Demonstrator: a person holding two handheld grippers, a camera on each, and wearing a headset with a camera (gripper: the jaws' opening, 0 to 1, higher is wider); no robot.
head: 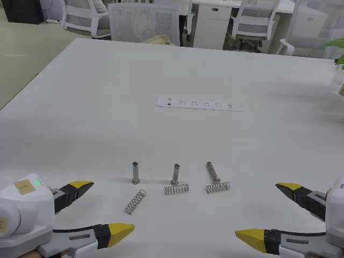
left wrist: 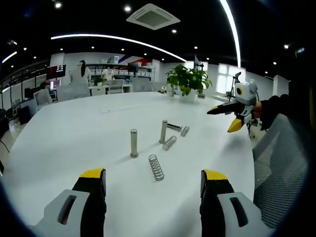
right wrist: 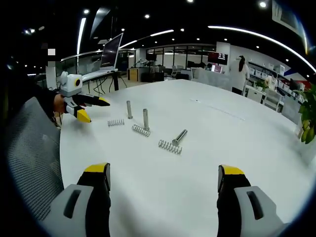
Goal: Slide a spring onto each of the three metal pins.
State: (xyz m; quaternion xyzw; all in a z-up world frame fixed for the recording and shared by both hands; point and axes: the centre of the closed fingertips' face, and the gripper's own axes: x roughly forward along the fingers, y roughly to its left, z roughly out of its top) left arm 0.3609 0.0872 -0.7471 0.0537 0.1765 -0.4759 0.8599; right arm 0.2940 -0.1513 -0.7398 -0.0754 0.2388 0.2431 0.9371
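Springs (head: 177,189) lie on worktop (head: 107,107) just before three pins (head: 175,173), rightmost probably toppled. Light, squashy: pinch mid-coil gently. Left claw (head: 112,206), right claw (head: 257,209) spread, empty.

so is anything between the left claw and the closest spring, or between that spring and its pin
Nothing visible. Bare table lies between the open left claw and the nearest spring, which lies flat. The short stretch from that spring to the upright left pin is bare too.
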